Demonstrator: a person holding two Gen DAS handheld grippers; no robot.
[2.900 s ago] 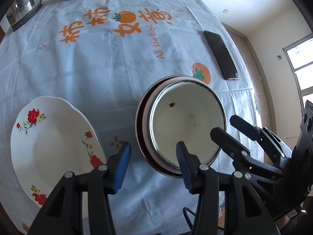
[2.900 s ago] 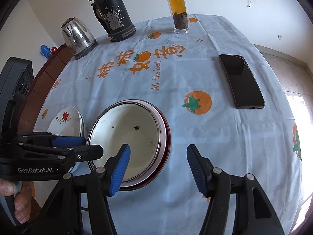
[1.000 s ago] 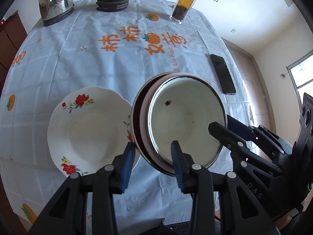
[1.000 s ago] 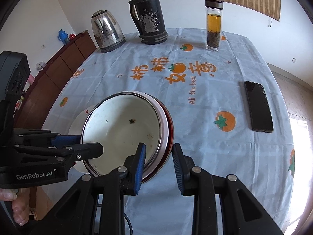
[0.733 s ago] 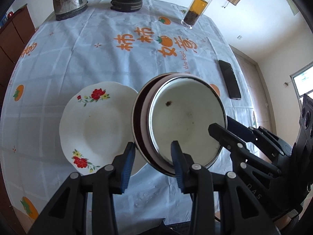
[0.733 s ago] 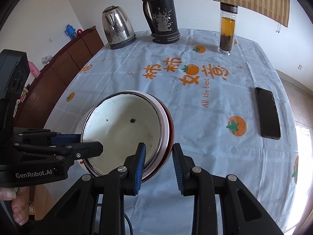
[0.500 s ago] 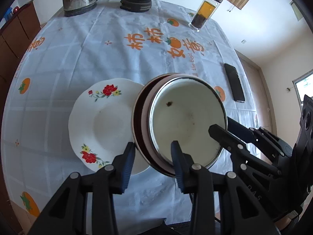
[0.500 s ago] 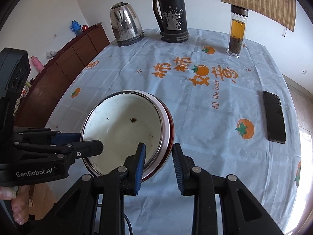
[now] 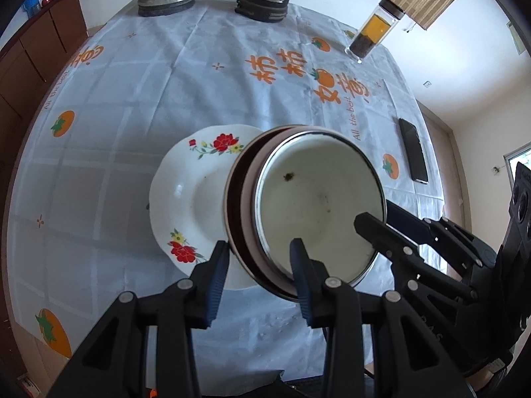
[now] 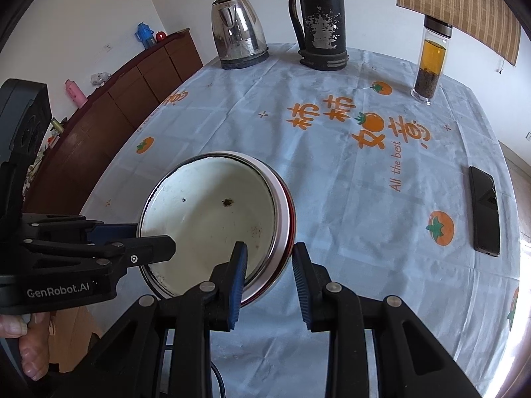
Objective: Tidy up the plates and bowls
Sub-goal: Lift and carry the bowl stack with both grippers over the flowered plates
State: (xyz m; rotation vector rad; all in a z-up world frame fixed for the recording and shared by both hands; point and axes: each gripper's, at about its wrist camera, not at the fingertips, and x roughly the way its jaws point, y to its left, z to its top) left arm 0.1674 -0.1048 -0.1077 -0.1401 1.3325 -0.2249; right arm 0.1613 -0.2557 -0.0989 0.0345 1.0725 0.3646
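Observation:
A stack of nested bowls, white enamel inside a pink and a dark red one, hangs in the air above the table. My left gripper is shut on the stack's near-left rim, one pad inside and one outside. My right gripper is shut on the opposite rim, and also shows in the left wrist view as the right gripper. A white floral plate lies on the tablecloth, partly under the stack's left edge. In the right wrist view the stack hides the plate.
The tablecloth carries a steel kettle, a black thermos, a glass tea bottle at the far side and a black phone on the right. A wooden cabinet stands left of the table. A hand holds the left gripper.
Both grippers have carried the bowl stack leftward across the table; the floral plate has slid from the left of the view to partly under the stack. Both grips unchanged.

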